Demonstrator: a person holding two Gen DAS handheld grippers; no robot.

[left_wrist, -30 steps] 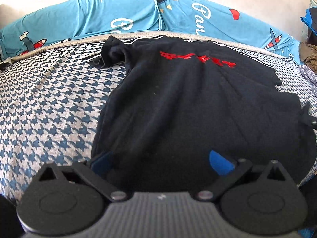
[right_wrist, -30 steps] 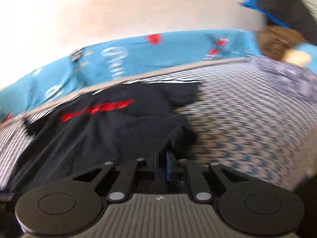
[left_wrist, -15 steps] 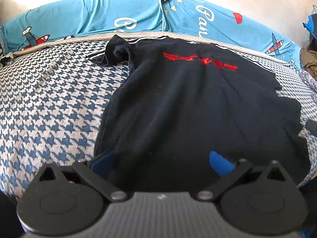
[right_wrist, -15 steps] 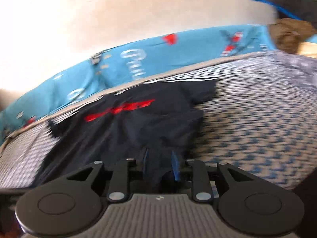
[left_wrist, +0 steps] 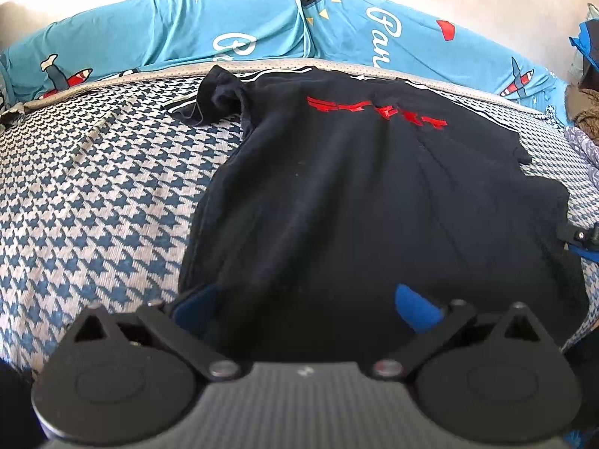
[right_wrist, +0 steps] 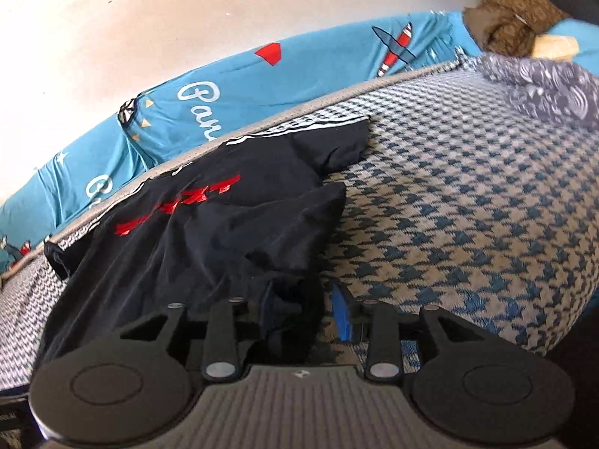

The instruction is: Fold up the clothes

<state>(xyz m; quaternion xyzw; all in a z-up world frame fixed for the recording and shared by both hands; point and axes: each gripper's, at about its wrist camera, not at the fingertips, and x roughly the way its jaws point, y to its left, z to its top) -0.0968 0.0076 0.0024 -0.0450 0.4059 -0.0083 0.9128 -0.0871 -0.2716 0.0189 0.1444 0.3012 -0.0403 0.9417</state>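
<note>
A black T-shirt (left_wrist: 355,202) with a red print lies spread on the houndstooth bed cover (left_wrist: 93,194), collar toward the wall. My left gripper (left_wrist: 305,307) stands open over the shirt's near hem, its blue pads (left_wrist: 415,310) wide apart with cloth lying flat between them. In the right wrist view the same T-shirt (right_wrist: 209,232) has its right side rumpled. My right gripper (right_wrist: 303,314) is at the bunched hem corner and its jaws are opening. The cloth still sits between them, with a gap beside the blue pad (right_wrist: 342,314). The right gripper's tip (left_wrist: 584,239) shows at the shirt's right edge.
A turquoise cartoon-print sheet (left_wrist: 262,30) runs along the white wall behind the shirt. A grey patterned cloth (right_wrist: 543,86) and a brown bundle (right_wrist: 513,26) lie at the far right. The bed cover (right_wrist: 468,205) drops off at its near edge.
My right gripper's jaws went from shut on the shirt's hem corner to parted, and its view rolled and sharpened. The left view barely shifted.
</note>
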